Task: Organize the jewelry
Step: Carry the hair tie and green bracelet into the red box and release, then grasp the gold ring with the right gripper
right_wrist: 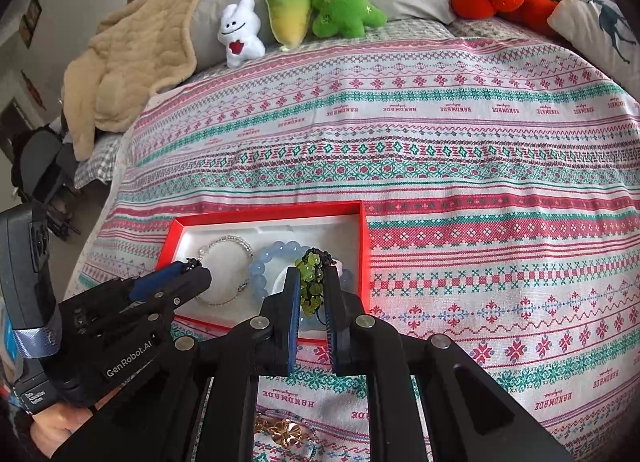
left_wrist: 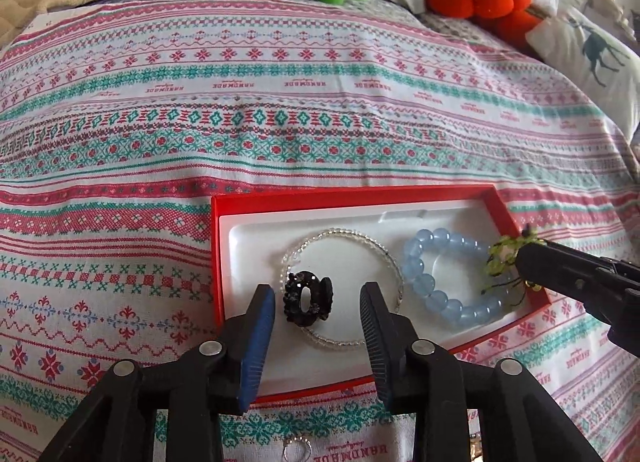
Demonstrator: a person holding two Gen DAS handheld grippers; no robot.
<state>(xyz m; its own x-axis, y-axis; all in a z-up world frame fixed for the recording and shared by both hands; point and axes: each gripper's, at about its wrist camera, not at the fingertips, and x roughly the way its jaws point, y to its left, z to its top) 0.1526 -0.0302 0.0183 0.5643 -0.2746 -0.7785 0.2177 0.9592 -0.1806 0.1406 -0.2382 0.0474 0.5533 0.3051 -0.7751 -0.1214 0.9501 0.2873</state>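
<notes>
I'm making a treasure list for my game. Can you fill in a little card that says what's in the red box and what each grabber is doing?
Box: red box with a white liner, on a patterned cloth
Inside the box: clear bead bracelet, blue bead bracelet, black beaded piece
Left gripper: jaws open, on either side of the black beaded piece, not gripping it
Right gripper: jaws shut on the green bead bracelet, over the box's right end
Background: plush toys

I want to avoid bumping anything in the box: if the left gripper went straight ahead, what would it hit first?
Most likely the black beaded ring, lying between the open left gripper's fingers on the clear bead bracelet; depth is uncertain.
</notes>
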